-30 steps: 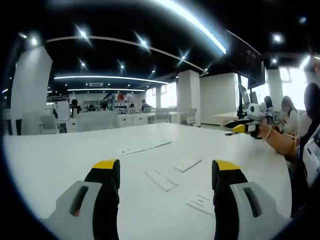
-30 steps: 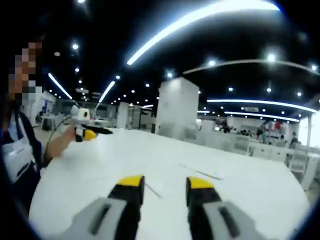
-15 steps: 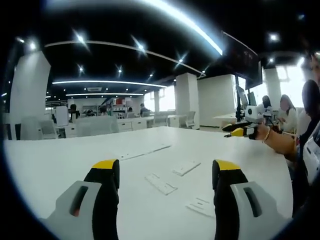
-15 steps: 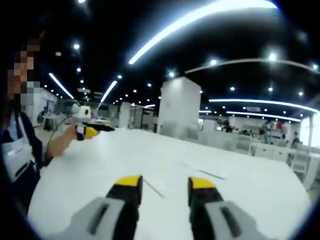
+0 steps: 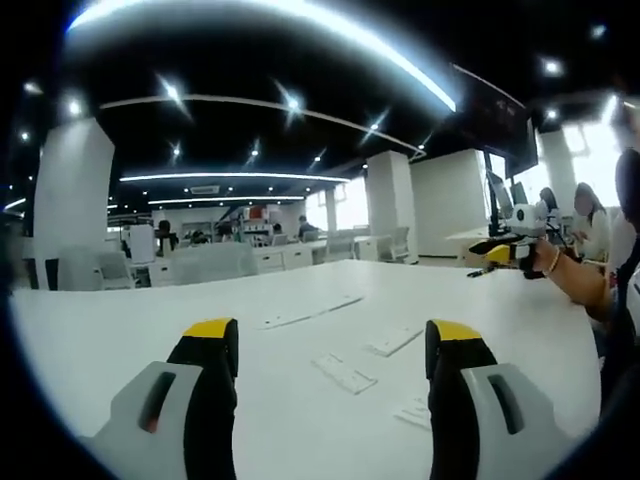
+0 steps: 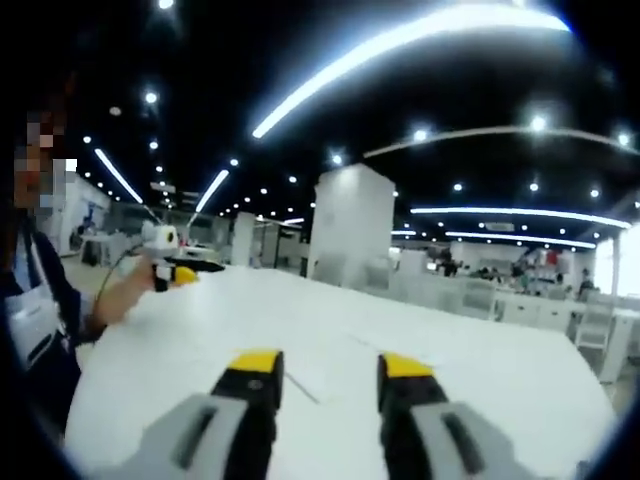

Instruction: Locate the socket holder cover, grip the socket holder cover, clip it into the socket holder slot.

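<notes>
Left gripper (image 5: 330,345), grey-bodied with yellow-tipped black jaws: jaws spread wide, nothing between them, held above the wide white table (image 5: 120,320). Right gripper (image 6: 330,375), same build: jaws parted, narrower gap, also empty.

Just beyond the left jaws, in the left gripper view, several flat white plastic pieces lie on the tabletop: a small one near the right jaw (image 5: 418,412), a ribbed rectangular strip in the middle (image 5: 343,373), another flat piece past it (image 5: 392,341), and a long thin white strip farthest out (image 5: 310,312). Which is the socket holder cover and which the socket holder cannot be told at this size; all lie apart, none clipped together.

In the right gripper view, a thin pale strip (image 6: 298,385) lies between the jaws.

Judgement: task at the locating step. Nothing gripped yet; grasping and clipping are both left.

Far: office desks, white pillar (image 6: 350,225), ceiling lights.
</notes>
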